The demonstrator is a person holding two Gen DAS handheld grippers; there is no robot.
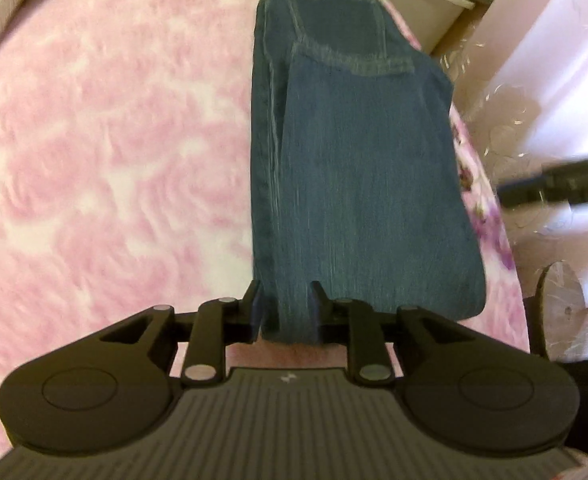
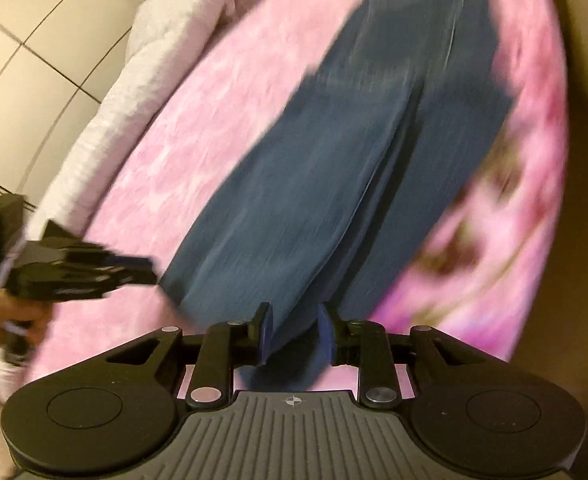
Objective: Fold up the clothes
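We see jeans [image 1: 357,168] lying lengthwise on a pink fluffy blanket [image 1: 106,152] over a bed, folded leg on leg, back pocket [image 1: 341,28] up at 12 o'clock in the left wrist view. Left gripper [image 1: 285,314] is clamped on the near end of the jeans, at 6 o'clock; denim bunches between the blue pads, both fingers [image 1: 257,312] pressing it. Right gripper [image 2: 292,330] likewise pinches the jeans [image 2: 333,184] at 6 o'clock of its own view, cloth squeezed between the pads and hanging a bit below them. Right wrist view is badly motion-blurred, so seams are hard to read there. In that view the left gripper [image 2: 134,270] shows at 9 o'clock, held by a hand [image 2: 2,312], its tip just beside the jeans' left edge; whether it touches there we cannot tell from this view. Blanket [image 2: 166,168] has a darker floral print toward 3 o'clock. A white quilt [image 2: 134,56] runs along the bed edge at 10 o'clock, tiled floor [image 2: 22,60] beyond it. In the left view a black blurred shape at 3 o'clock, probably the right gripper, sits off the bed edge; we cannot confirm.
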